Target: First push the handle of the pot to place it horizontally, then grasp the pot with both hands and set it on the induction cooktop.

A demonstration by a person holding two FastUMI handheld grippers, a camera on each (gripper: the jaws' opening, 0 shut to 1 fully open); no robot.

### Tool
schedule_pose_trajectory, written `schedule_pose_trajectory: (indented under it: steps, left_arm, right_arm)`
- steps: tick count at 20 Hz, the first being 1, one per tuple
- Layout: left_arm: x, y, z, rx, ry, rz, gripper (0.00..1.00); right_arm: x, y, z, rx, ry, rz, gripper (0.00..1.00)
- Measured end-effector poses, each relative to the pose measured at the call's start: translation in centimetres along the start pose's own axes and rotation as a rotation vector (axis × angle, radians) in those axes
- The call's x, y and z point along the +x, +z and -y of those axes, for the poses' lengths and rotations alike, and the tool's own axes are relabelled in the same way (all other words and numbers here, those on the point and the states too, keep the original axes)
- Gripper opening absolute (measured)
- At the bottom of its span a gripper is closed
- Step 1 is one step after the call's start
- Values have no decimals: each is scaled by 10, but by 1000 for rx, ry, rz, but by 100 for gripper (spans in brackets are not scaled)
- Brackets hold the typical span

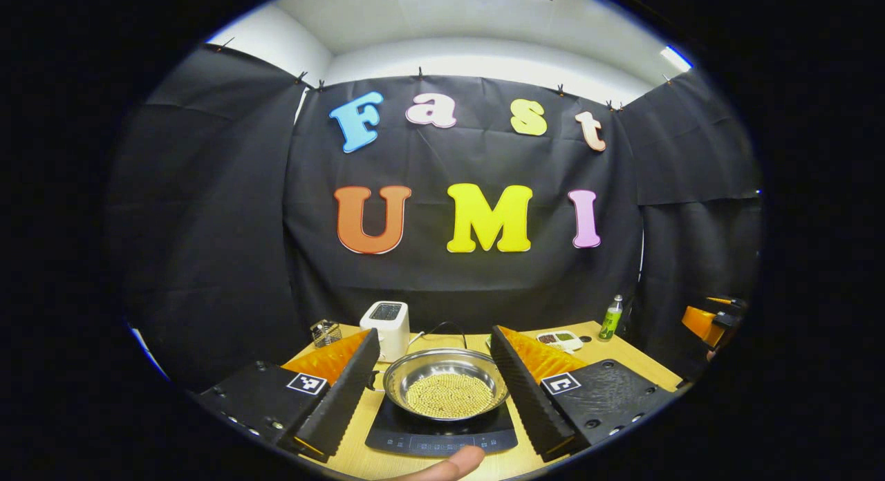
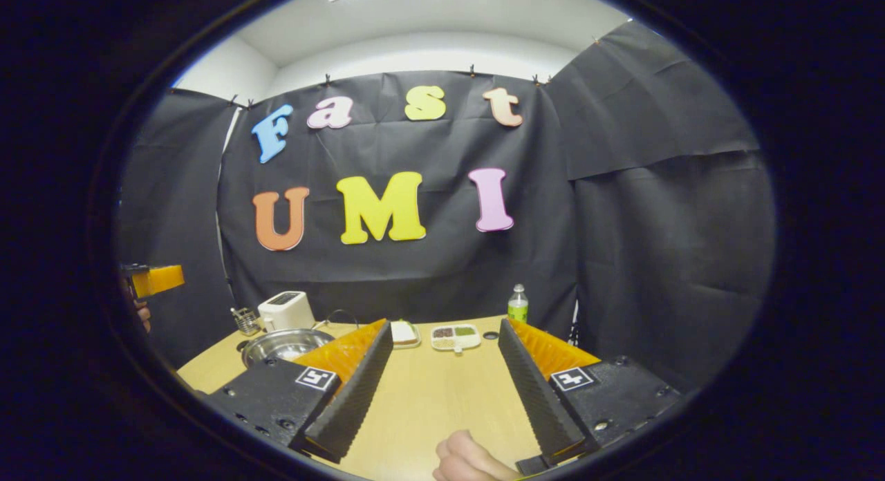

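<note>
A: Pot (image 1: 446, 384) position?
B: Seated on the induction cooktop (image 1: 442, 434), near desk (image 1: 622, 360) front edge. Steel bowl, filled with small pale beads. Handle not discernible.
A: Left gripper (image 1: 435, 381)?
B: Released, fingers spread wide, one each side of pot, not touching it. Held above desk level.
A: Behind the pot?
B: White toaster (image 1: 387, 325) just behind-left, black cable looping beside it. Wire basket (image 1: 325, 332) further left. Divided tray (image 1: 561, 339) with dark and green contents to the right, green bottle (image 1: 611, 317) near far right corner.
A: Right gripper (image 2: 442, 377)?
B: Also released, fingers wide apart, nothing between them but bare desk top. Well to the right of the pot, seen at left in the right gripper view, partly hidden behind the gripper's left finger.
A: Other items there?
B: Small plate (image 2: 404, 333) and the divided tray ahead, bottle beyond. Part of a hand (image 2: 470, 460) at bottom edge. Left gripper visible far left, held by fingers, well apart.
</note>
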State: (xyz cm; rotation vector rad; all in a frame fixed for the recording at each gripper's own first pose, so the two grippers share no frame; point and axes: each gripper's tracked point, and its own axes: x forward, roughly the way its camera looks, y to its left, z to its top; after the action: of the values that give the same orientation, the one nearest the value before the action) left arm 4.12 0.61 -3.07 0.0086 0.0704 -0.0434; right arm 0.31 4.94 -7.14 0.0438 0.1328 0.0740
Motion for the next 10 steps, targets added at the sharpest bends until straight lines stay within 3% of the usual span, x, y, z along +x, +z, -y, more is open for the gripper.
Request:
schedule_pose_trajectory:
  steps: [7, 10]
  left_arm:
    - [-58, -1, 33, 3, -39, 53, 96]
    - [-81, -2, 34, 13, -18, 99, 96]
  right_arm:
    - [-65, 7, 9, 20, 6, 85, 98]
    - [-84, 10, 25, 40, -43, 148, 96]
